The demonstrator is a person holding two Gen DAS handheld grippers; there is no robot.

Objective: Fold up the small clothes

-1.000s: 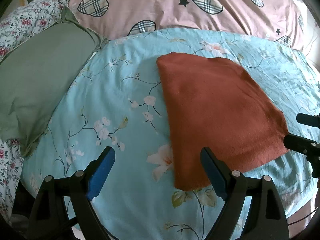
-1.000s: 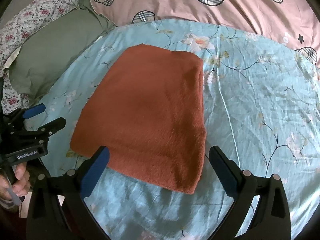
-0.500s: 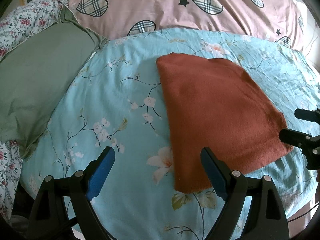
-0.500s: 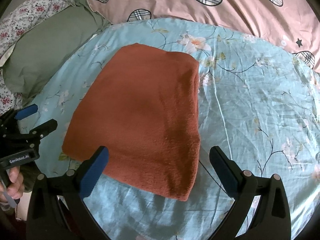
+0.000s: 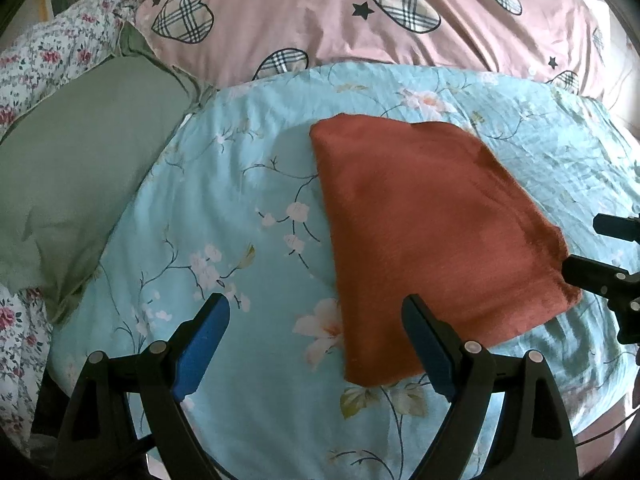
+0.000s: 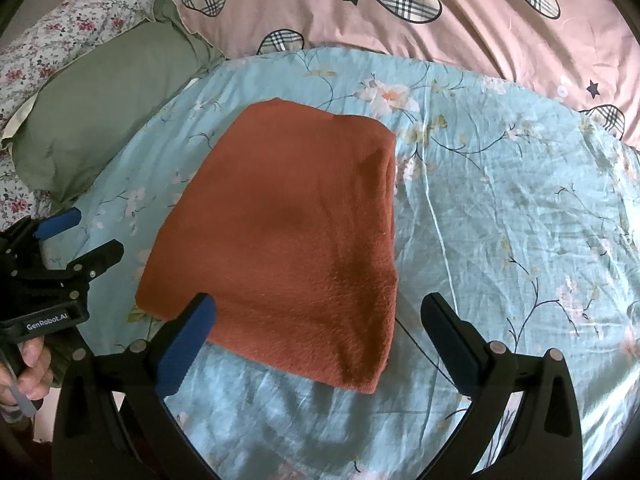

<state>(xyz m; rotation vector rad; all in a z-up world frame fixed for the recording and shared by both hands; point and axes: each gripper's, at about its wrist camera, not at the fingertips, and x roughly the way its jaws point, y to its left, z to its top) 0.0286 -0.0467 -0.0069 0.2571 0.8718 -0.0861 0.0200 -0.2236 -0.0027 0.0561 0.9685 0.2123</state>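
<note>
**Both grippers wide over the folded rust cloth**

Nearest us in the left wrist view, our left gripper (image 5: 316, 344) hangs with its jaws wide apart and nothing between the blue pads. In the right wrist view our right gripper (image 6: 318, 344) is spread just as wide and also empty.

The rust-red cloth (image 6: 288, 240) lies flat on the blue flowered sheet (image 6: 500, 208), already folded into a thick, roughly rectangular pad. Its long axis runs from its near edge away toward 12 o'clock, leaning slightly toward 1 o'clock in the right wrist view. From the right gripper, the cloth's near edge lies just ahead at 12 o'clock, squarely between the two fingers. From the left gripper it lies off toward 1 o'clock, with only its near left corner by the right-hand finger.

We judge the right hand better placed for the near edge, while the left must shift toward 3 o'clock to take its corner.

Farther off, a green pillow (image 5: 80, 168) lies at 10 o'clock, and a pink quilt with checked hearts (image 5: 360, 20) spans 12 o'clock.
</note>
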